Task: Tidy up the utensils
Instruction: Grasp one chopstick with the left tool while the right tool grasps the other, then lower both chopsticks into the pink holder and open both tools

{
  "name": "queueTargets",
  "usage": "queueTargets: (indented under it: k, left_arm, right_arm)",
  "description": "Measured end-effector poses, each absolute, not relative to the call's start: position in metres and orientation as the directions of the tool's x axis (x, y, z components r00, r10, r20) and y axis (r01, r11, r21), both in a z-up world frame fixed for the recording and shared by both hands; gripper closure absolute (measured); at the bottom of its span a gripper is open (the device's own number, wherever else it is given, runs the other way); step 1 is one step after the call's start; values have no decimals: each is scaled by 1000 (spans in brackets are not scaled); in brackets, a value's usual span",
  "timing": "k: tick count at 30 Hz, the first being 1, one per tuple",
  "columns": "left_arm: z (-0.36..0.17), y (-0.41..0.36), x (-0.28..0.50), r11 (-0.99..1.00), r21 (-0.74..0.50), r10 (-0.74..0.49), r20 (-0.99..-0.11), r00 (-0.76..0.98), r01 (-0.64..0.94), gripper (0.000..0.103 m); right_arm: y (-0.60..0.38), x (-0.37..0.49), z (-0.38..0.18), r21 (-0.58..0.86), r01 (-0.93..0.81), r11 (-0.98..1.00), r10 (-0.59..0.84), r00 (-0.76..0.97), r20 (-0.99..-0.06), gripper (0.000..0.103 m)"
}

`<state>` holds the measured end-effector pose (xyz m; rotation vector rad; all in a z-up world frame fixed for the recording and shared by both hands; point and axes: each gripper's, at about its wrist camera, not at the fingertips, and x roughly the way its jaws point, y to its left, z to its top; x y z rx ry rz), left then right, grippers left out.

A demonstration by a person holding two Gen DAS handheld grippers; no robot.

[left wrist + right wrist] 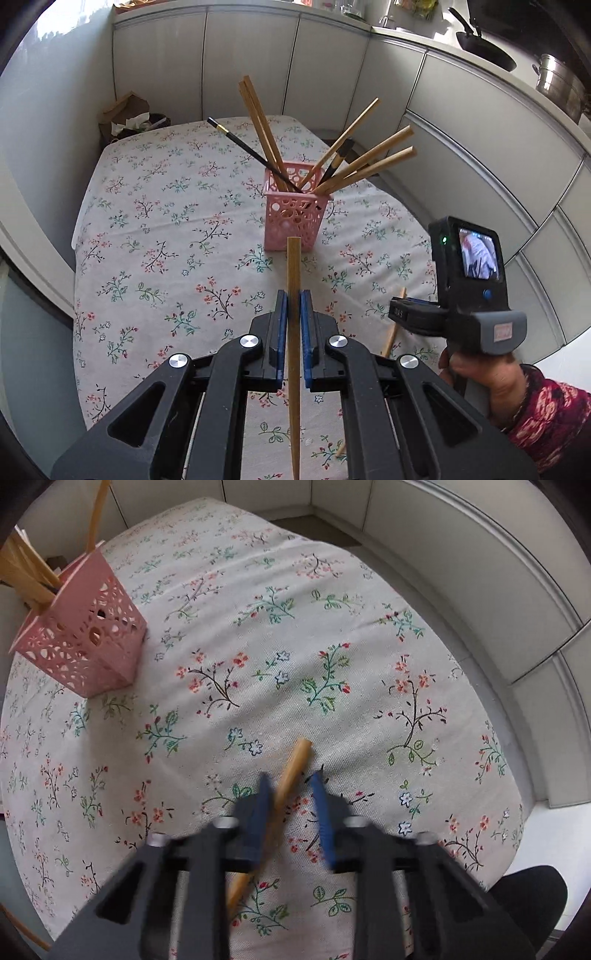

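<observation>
The left gripper (294,314) is clamped tight on a wooden chopstick (294,273), whose long axis runs straight along the fingers, its blunt end aimed at the pink holder (291,218) dead ahead. Over on the right, the right gripper (291,794) sits low over a second chopstick (284,786) lying flat on the floral tablecloth (332,627). Its fingers straddle the stick, which crosses the gap on a diagonal; the pads look not quite pinched yet, bit blurry though. Farther out, the holder is up and left of the right hand, so I'd guess left drops first.
</observation>
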<state>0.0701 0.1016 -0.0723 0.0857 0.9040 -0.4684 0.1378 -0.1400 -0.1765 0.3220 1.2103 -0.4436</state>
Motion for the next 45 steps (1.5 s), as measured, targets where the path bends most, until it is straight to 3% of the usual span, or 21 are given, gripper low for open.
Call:
queueTargets:
  k: [2, 11, 23, 31, 39, 45]
  left_arm:
    - [-72, 101, 70, 897, -124, -356, -773, 525, 425, 96]
    - [-62, 96, 62, 891, -143, -382, -748, 543, 430, 96]
    - [-22, 95, 33, 868, -228, -480, -616, 625, 441, 96]
    - [32, 92, 8, 871, -211, -487, -491, 722, 443, 96]
    - [85, 86, 20, 891, -152, -448, -449, 773, 428, 96]
    - [112, 77, 41, 901, -120, -427, -408, 807, 417, 96]
  right_arm:
    - [-143, 134, -175, 18, 495, 869, -157, 309, -938, 94]
    - [-151, 109, -135, 39, 486, 873, -239, 498, -834, 94]
    - [-150, 48, -43, 58, 401, 914, -314, 791, -525, 94]
    - [-153, 12, 33, 102, 320, 942, -253, 877, -409, 94]
    - [-167, 13, 128, 233, 193, 953, -104, 932, -346, 94]
    - [-161, 34, 195, 262, 125, 957, -62, 969, -238, 94]
